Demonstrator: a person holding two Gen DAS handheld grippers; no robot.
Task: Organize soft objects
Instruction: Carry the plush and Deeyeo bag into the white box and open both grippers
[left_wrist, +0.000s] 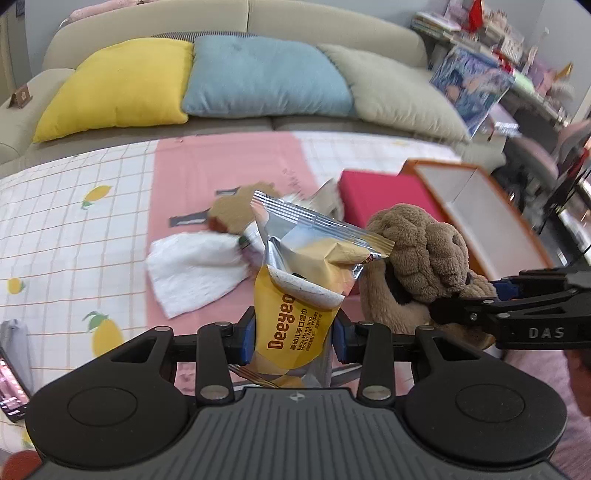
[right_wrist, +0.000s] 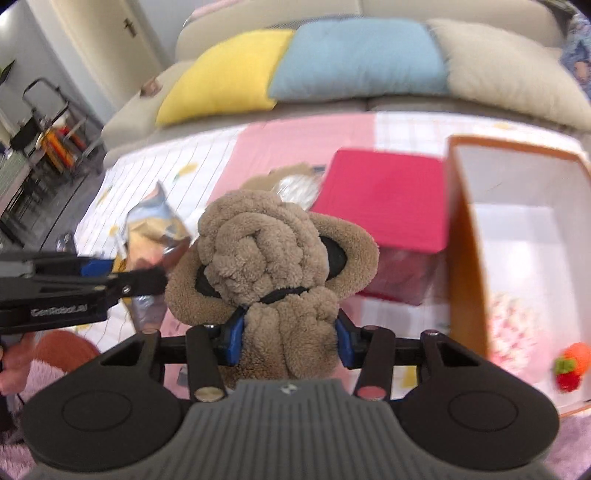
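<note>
My left gripper (left_wrist: 293, 338) is shut on a yellow and silver wet wipes pack (left_wrist: 299, 295) and holds it above the bed. My right gripper (right_wrist: 288, 338) is shut on a brown plush toy (right_wrist: 273, 254) with black ear linings. The plush toy also shows in the left wrist view (left_wrist: 417, 254), at the right of the pack. The wipes pack shows in the right wrist view (right_wrist: 155, 225), left of the toy. An open orange-rimmed white box (right_wrist: 465, 236) stands at the right and holds a small orange and red soft toy (right_wrist: 570, 363).
A white cloth (left_wrist: 195, 269) and a brown soft item (left_wrist: 236, 210) lie on the pink and lemon-print sheet (left_wrist: 74, 229). A red box (right_wrist: 388, 199) sits beside the white box. Yellow (left_wrist: 118, 85), blue (left_wrist: 266, 77) and beige (left_wrist: 399, 92) pillows line the sofa behind.
</note>
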